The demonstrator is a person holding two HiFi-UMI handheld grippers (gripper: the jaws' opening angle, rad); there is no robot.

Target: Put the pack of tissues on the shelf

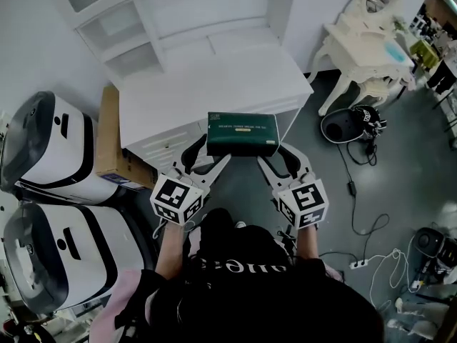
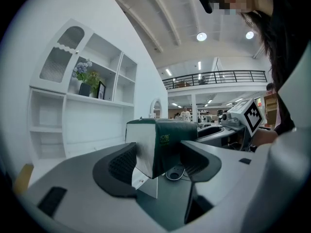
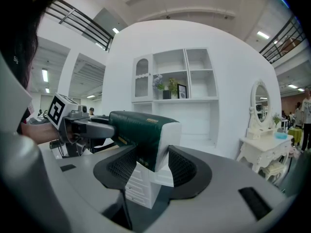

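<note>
1. Left gripper [image 2: 158,165]: the jaws are clamped on the left end of the pack of tissues [image 2: 164,143], whose white end face shows between the pads.
2. Right gripper [image 3: 151,167]: the jaws are clamped likewise on the right end of the pack of tissues [image 3: 139,129].
3. Head view: the pack of tissues [image 1: 243,134] is carried level in the air, spanning from the left gripper [image 1: 208,156] to the right gripper [image 1: 277,157]. It is just in front of the white unit's counter [image 1: 214,77] and touches nothing else.
4. Shelf [image 3: 179,81]: open white compartments rise behind the counter. One holds flowers [image 3: 159,83] and a picture frame [image 3: 181,91]; those beside and below it appear bare.
5. Step in hand, as judged: carrying the pack to the shelf. Done well, both grippers travel as one, so the soft pack neither twists nor buckles. It should rise level to a bare compartment, enter clear of the dividers, and rest flat before either grip loosens.
</note>
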